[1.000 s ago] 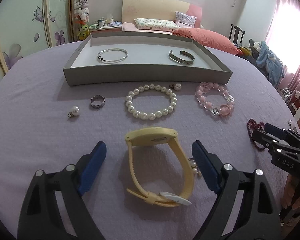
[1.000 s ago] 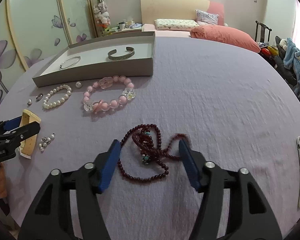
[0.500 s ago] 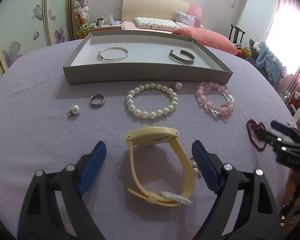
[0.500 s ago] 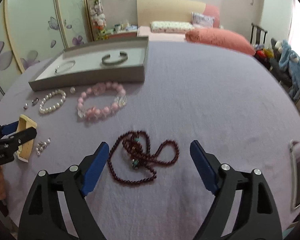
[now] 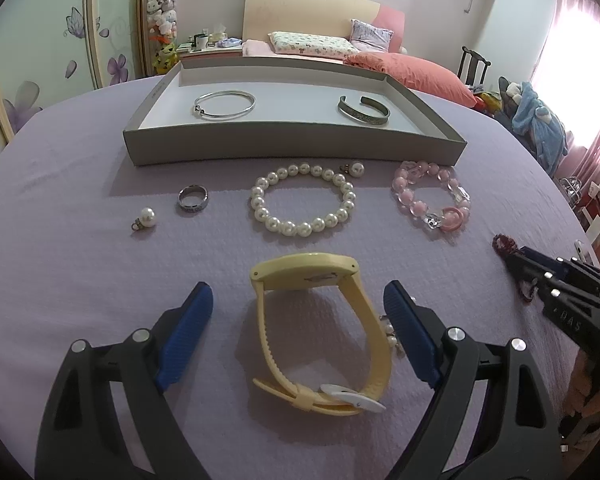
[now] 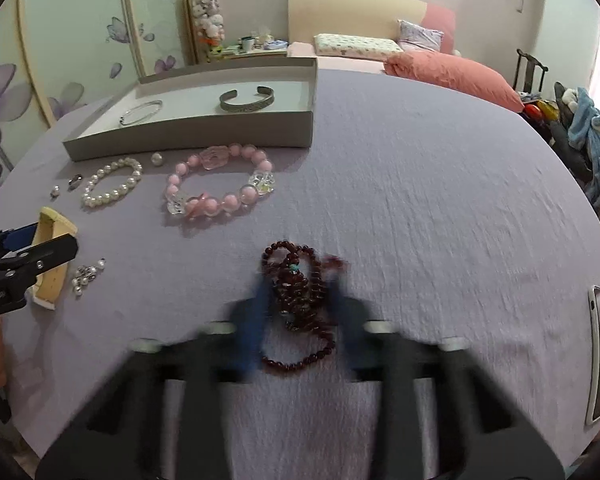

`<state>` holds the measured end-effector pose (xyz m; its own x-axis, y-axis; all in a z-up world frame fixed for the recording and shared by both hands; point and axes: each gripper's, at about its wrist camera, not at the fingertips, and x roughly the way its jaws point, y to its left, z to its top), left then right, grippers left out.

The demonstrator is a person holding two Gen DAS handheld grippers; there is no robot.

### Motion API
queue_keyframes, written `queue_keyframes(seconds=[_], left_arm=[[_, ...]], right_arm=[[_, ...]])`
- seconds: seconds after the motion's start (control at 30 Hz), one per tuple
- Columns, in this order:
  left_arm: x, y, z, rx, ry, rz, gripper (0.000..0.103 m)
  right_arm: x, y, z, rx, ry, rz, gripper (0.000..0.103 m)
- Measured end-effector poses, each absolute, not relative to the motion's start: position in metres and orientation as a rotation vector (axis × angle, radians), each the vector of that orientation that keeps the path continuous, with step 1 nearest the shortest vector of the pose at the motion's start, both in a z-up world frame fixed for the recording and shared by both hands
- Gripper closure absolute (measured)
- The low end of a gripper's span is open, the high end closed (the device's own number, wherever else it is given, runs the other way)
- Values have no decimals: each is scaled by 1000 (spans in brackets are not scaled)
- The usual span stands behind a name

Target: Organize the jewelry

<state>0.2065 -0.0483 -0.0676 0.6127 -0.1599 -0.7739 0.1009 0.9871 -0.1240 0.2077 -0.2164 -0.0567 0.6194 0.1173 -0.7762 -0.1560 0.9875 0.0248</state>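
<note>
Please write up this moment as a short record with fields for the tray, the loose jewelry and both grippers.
tray: grey, holds silver bangle and cuff bracelet
on cloth by tray: ring, pearl bracelet, pink bead bracelet
left gripper: open, astride yellow watch, not touching it
right gripper: blurred, jaws just closing on dark red bead necklace bunched between them
not yet in tray: watch, necklace, both bead bracelets, ring

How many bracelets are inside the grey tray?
2: a thin silver bangle at the grey tray's left, an engraved cuff at its right. None look hidden.
</note>
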Motion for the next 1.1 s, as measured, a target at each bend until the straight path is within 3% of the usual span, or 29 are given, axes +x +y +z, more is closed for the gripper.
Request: queue_keyframes(seconds=[0.1, 0.43, 0.53, 0.6, 0.7, 1.1], left_arm=[[207, -48, -67, -71, 900, -149, 18], [208, -50, -68, -71, 901, -139, 25], [206, -50, -67, -70, 900, -155, 35], [204, -51, -67, -73, 903, -177, 49], [201, -49, -65, -77, 898, -186, 61], [184, -13, -58, -131, 853, -156, 63]], right_arm=[[203, -214, -56, -92, 875, 160, 94], [203, -227, -49, -23, 840, 148, 95], [205, -226, -49, -20, 838, 153, 95], [206, -225, -48, -15, 836, 155, 95], [205, -224, -46, -8, 827, 161, 95], [200, -225, -26, 18, 759, 182, 95]])
